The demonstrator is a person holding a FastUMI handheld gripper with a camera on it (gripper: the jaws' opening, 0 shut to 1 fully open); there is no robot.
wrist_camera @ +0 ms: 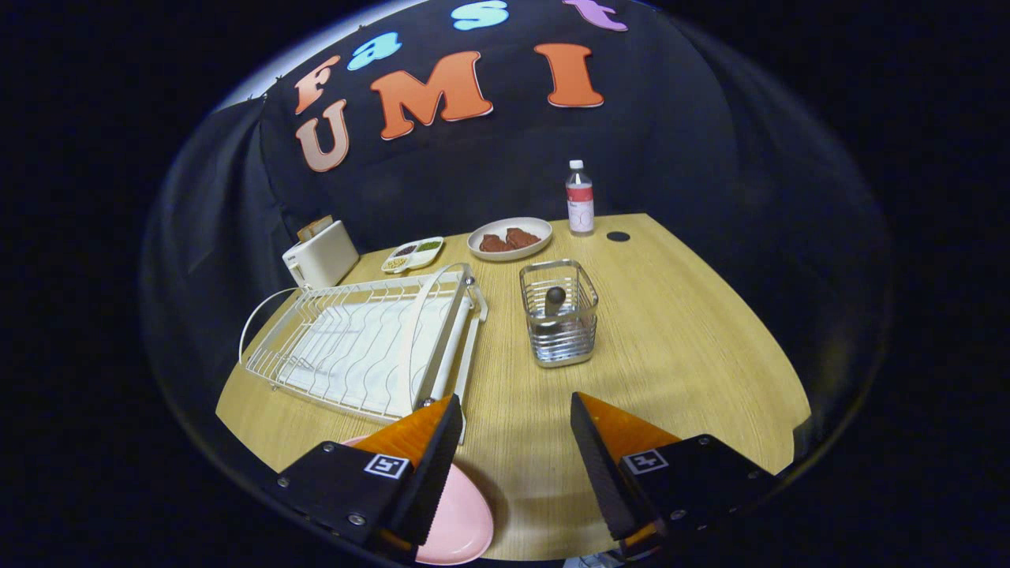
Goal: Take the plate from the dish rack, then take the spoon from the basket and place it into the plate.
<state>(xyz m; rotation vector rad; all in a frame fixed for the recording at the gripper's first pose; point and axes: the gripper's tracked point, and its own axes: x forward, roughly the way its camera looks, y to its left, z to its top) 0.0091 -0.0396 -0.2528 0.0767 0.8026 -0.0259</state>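
Tongs-like, the two-finger gripper (517, 442) hangs above the pale wooden table (671, 355) with its fingers spread wide and nothing between them but bare tabletop. A round pink plate (461, 525) lies flat on the table at the near edge, partly under one finger, and it is well clear of the white wire dish rack (363, 343), which stands just ahead of that same finger and looks empty of dishes. So the first step, getting the plate out of the rack, reads as done, and the spoon is the step in hand.

Beyond the fingers, a little toward the other finger's side, stands a square metal wire basket (559, 323). A dark rounded handle end (555, 298) sticks up inside it; that is most likely the spoon, though its bowl is hidden by the basket's wall.

The next move calls for carrying the open fingers forward and over the basket, coming down from above so that they straddle the upright handle without catching the basket's rim, then closing on the handle and lifting straight up before swinging back to the plate.

Farther back sit a white toaster (319, 254), a small divided dish of condiments (412, 254), a pale bowl holding brown food (510, 238) and a clear plastic bottle (580, 199); none of them lies in the path.
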